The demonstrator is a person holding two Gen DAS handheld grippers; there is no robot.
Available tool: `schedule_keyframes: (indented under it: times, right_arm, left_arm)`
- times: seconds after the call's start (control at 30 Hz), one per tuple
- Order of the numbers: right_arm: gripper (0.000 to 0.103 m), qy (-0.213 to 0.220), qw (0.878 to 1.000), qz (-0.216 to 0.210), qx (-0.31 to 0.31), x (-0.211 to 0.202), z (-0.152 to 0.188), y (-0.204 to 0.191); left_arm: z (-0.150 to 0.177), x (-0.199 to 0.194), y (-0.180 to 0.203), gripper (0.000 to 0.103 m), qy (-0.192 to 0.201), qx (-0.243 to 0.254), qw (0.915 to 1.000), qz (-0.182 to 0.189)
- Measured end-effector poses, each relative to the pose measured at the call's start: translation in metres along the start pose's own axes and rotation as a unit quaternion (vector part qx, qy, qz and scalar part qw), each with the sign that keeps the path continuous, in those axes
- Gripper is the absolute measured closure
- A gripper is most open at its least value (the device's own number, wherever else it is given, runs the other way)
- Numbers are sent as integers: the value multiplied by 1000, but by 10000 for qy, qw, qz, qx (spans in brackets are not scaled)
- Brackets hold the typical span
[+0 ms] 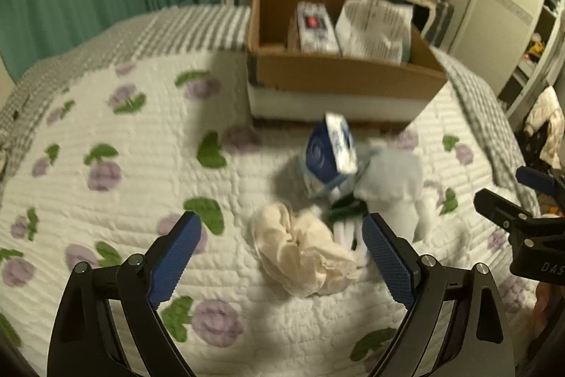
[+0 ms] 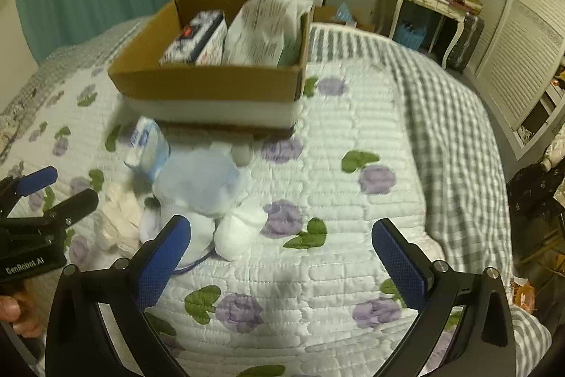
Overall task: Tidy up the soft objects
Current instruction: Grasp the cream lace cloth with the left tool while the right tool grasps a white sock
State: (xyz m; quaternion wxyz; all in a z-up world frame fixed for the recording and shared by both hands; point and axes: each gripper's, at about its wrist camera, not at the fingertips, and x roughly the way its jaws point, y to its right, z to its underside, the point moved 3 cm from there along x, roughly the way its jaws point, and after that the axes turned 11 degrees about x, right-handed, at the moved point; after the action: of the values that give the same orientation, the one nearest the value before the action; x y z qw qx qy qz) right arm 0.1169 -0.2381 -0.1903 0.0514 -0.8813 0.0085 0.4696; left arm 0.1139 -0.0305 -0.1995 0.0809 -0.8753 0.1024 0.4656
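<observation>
Quilted bedspread (image 1: 116, 143) with purple flowers and green leaves covers the bed, and a cardboard box (image 1: 339, 73) sits on it toward the far side. Inside the box stand a printed carton (image 1: 314, 27) and a white plastic pack (image 1: 374, 30), side by side.

Just in front of the box lies a small heap of soft things. Nearest the box a blue and white tissue pack (image 1: 332, 151) is tilted on its edge. In front of it, a pale blue cloth (image 1: 392, 175) lies over white socks (image 2: 240, 228), with a dark green bit (image 1: 348, 209) tucked among them. A cream crumpled cloth (image 1: 303, 253) lies at the front of the heap, farthest from the box.

The left tool (image 1: 282, 257) points down at the bed with its blue pads wide apart and nothing pressed between them; the cream cloth lies in the gap between the fingers, closer to the right pad, which overlaps the white socks in the view. Whether either pad touches fabric cannot be told.

The right tool (image 2: 282, 260) also stands wide apart and empty, over bare bedspread in front of the box; the socks and pale blue cloth lie just beside its left finger (image 2: 162, 264). Each tool shows at the edge of the other's view, with a person's hand (image 2: 14, 313) gripping the left one.
</observation>
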Motion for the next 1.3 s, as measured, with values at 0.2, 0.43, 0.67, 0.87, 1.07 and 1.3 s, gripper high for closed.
schedule_keyframes:
  times: [0.2,0.43,0.67,0.87,1.07,1.3]
  right_arm:
    - [0,-396,9992,45,-53,35,7,-4]
    - [8,-871,9962,63,-44,72,16,-3]
    - [21,-988,9950,-122,-69,87,16,-11]
    - [53,-1040,9931,-533,-27,91,18,-19]
    - [73,-809,9950,-564,-136,76,19,-22]
    - [74,-578,9963,-631,105,49,20,-9]
  left_arm:
    - [11,32,3,10,-389,28,9992,77]
    - [30,69,-9,10,-950,-260,9951,75]
    - [32,77,-4,19,-917,-164,9957,-24]
    - [33,72,8,54,-772,-16,9970,60]
    - [40,60,-13,87,-662,-522,9963,157]
    - [44,39,-13,89,-439,-382,9983,102]
